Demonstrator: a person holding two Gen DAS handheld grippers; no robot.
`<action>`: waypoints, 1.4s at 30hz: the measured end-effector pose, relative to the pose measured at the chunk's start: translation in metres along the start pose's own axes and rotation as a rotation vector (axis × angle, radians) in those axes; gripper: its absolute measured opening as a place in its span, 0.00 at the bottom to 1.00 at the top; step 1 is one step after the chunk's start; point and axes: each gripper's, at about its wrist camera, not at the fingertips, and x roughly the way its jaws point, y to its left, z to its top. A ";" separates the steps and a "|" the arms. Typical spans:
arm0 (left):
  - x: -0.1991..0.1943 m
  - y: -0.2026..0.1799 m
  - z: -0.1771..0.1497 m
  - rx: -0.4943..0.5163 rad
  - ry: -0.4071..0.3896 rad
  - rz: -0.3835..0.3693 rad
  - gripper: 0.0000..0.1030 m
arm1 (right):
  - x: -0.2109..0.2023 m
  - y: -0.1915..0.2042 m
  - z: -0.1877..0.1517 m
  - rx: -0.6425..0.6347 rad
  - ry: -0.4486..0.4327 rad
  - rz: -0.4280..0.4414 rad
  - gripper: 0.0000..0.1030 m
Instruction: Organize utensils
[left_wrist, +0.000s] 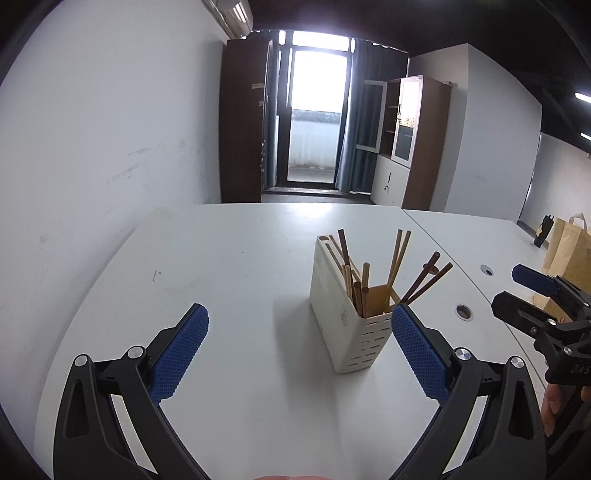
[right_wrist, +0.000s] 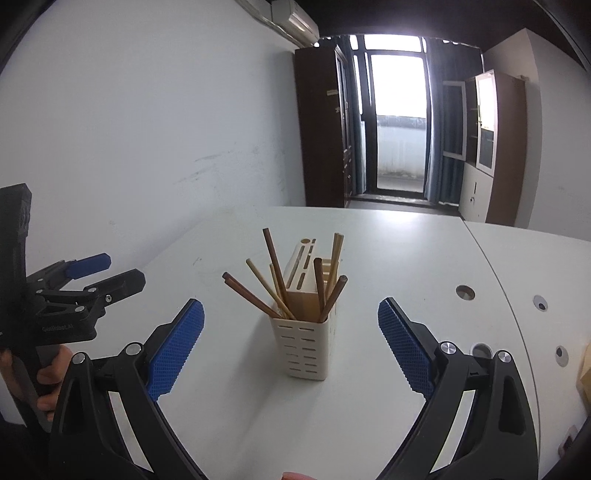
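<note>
- Chopsticks (right_wrist: 275, 291): a mixed bundle of light and dark wooden sticks stands tip-down in the front compartment of the holder, fanning outward at the top. In the left wrist view the same bundle (left_wrist: 364, 288) leans in several directions, two dark sticks tilting toward 2 o'clock.
- Utensil holder (right_wrist: 304, 347): cream plastic, upright on the table, slotted front wall, a taller block with cut slots behind it. It sits near frame centre in the right wrist view and just right of centre (left_wrist: 340, 317) in the left wrist view.
- Left gripper (left_wrist: 300, 325): jaws spread wide, nothing between the blue pads; its right pad lies just beside the holder's front corner in this view, contact not determinable. It also appears at 9 o'clock (right_wrist: 125, 271) in the right wrist view, held by a hand.
- Right gripper (right_wrist: 291, 319): jaws spread wide, empty, the holder framed between them but apart from both pads. Seen at 3 o'clock (left_wrist: 511, 288) in the left wrist view.
- Table (left_wrist: 240, 258): white, with round cable ports toward 3 o'clock.
- Paper bag (left_wrist: 569, 243): brown, at the table's far right.
</note>
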 end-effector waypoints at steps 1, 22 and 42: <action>0.001 0.000 -0.001 -0.001 0.005 -0.005 0.95 | 0.000 0.000 0.000 -0.001 0.009 0.012 0.93; 0.004 -0.027 -0.012 0.102 0.041 0.058 0.95 | -0.002 -0.001 -0.002 -0.005 0.048 -0.015 0.93; -0.005 -0.026 -0.020 0.084 0.053 0.059 0.95 | -0.004 -0.003 -0.010 -0.001 0.068 -0.031 0.93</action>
